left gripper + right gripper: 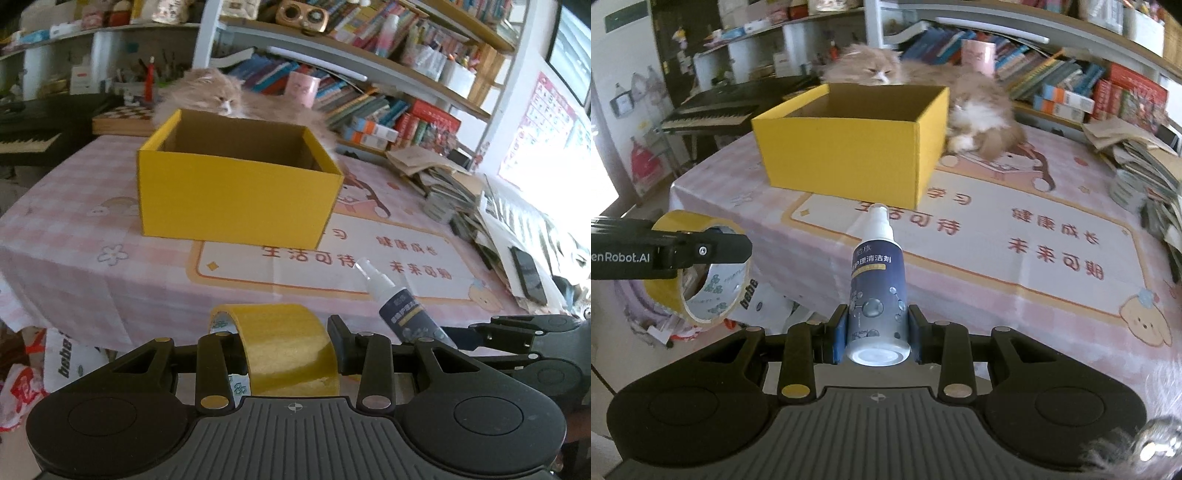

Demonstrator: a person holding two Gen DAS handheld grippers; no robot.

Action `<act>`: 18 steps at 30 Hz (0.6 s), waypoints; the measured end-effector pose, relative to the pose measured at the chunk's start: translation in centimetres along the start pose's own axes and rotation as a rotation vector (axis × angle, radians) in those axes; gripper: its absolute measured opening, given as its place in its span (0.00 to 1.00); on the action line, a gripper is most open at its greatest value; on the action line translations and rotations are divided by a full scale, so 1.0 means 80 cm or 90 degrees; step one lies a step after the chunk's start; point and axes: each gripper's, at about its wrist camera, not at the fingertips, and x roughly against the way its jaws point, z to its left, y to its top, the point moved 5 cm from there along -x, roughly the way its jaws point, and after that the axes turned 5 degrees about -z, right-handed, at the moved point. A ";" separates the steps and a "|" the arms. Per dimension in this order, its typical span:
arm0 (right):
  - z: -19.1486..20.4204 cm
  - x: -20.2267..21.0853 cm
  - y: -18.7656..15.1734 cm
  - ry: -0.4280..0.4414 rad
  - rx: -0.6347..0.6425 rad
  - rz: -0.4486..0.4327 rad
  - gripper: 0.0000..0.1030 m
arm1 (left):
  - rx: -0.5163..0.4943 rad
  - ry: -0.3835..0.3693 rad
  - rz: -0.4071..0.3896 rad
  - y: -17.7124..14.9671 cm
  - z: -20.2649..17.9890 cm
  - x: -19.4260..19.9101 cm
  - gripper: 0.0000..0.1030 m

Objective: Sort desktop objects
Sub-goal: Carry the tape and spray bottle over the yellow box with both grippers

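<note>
An open yellow cardboard box [236,195] stands on the pink tablecloth; it also shows in the right wrist view [849,158]. My left gripper [288,350] is shut on a roll of yellow tape [291,347], held near the table's front edge; the roll also shows at the left of the right wrist view [698,269]. My right gripper [877,332] is shut on a dark blue spray bottle [877,291] with a white nozzle, pointing toward the box. The bottle also shows in the left wrist view [402,310].
A fluffy orange cat [960,107] lies just behind and right of the box. Stacked books and papers [454,192] and a phone [528,273] crowd the table's right side. A keyboard [713,110] stands off the left, and bookshelves [369,92] fill the back.
</note>
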 end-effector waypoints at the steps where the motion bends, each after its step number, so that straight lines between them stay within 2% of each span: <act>1: 0.002 -0.002 0.001 0.006 0.005 0.002 0.29 | 0.003 0.003 -0.001 0.000 0.002 0.000 0.37; 18: 0.035 -0.028 0.026 0.054 0.051 0.001 0.29 | 0.018 0.035 -0.020 0.010 0.033 0.007 0.37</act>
